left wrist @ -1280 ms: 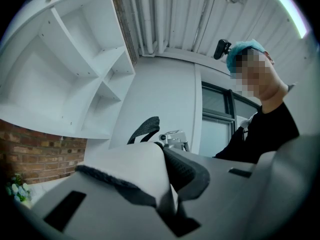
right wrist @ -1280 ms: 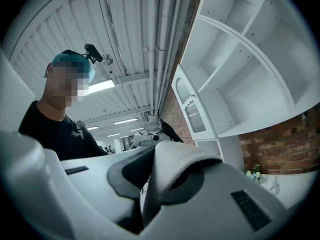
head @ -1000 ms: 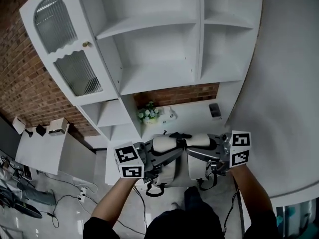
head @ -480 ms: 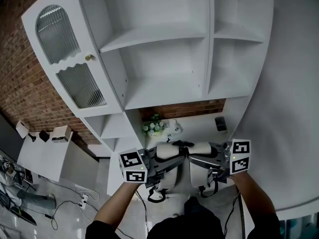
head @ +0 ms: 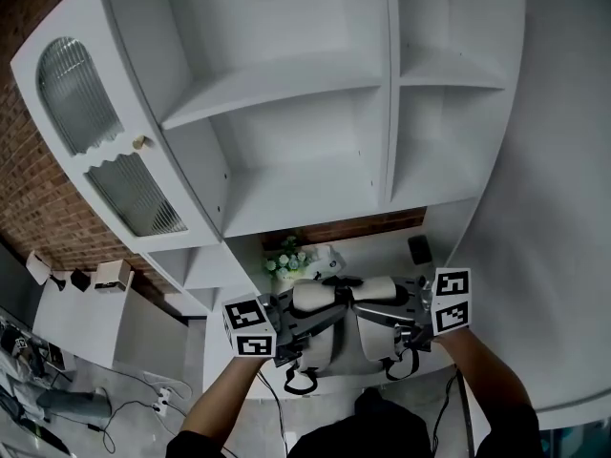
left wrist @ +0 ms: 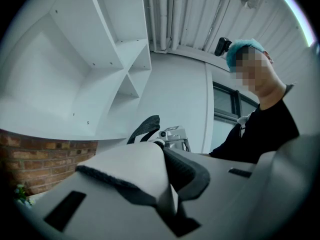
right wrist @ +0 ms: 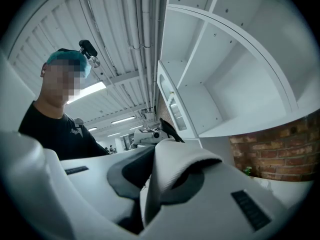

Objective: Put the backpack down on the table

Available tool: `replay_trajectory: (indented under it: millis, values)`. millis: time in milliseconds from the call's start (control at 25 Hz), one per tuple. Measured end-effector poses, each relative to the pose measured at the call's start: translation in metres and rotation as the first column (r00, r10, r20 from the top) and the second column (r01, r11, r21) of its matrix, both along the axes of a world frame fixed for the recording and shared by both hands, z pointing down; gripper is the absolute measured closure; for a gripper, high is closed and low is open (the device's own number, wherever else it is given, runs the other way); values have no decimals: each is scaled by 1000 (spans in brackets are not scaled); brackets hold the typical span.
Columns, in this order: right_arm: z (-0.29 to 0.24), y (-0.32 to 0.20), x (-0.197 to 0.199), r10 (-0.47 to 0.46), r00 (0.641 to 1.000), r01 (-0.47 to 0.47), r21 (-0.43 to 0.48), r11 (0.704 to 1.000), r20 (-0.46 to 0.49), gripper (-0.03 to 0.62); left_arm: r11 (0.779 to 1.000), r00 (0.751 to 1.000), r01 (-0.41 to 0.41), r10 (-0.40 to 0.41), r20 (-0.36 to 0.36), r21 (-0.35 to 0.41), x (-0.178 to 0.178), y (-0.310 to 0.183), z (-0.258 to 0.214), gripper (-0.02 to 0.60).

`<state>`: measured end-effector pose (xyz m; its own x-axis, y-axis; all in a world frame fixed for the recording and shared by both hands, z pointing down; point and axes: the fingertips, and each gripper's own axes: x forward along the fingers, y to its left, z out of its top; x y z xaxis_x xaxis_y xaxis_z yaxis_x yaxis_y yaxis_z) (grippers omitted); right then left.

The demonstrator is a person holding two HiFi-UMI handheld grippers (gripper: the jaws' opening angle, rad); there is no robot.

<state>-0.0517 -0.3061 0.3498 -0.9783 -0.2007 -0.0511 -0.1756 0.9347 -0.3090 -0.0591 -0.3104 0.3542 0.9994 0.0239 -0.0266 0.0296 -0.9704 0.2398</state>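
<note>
A white backpack (head: 336,337) with dark padded straps hangs between my two grippers, at the front edge of the white table (head: 377,248) under the shelves. My left gripper (head: 294,324) is shut on one shoulder strap (left wrist: 142,176), which fills the space between its jaws. My right gripper (head: 405,321) is shut on the other strap (right wrist: 172,171). Both grippers point level, toward each other. Dark strap loops dangle below the bag. Whether the bag's bottom touches the table is hidden.
A small pot of white flowers (head: 285,260), a white object (head: 326,257) and a dark box (head: 418,249) stand at the back of the table. White shelves (head: 305,141) rise above it, with a glass-door cabinet (head: 105,160) and brick wall to the left. Cables lie on the floor (head: 143,399).
Both grippers and the backpack have moved forward together toward the shelf unit, which now looms larger. The grip on the straps has not changed.
</note>
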Motion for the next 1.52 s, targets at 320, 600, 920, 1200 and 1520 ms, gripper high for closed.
replay_trajectory:
  millis: [320,600,920,1200,1520]
  values:
    - [-1,-41,21,-6,1000,6,24,1000,-14,546,999,999,30,-30,-13,10,22,-40,0,531]
    - [11,-77,41,-2,1000,3,31,1000,-28,546,999,999,46,-47,-7,-16,43,-75,12,531]
    - [29,-106,54,-12,1000,12,34,999,1,546,997,997,77,-77,-9,-2,55,-103,33,531]
    - [51,-114,57,-22,1000,22,-25,999,9,546,997,996,83,-83,13,12,59,-110,60,531]
    - [79,-118,51,-4,1000,4,-100,995,7,545,995,996,91,-91,14,-31,55,-114,87,531]
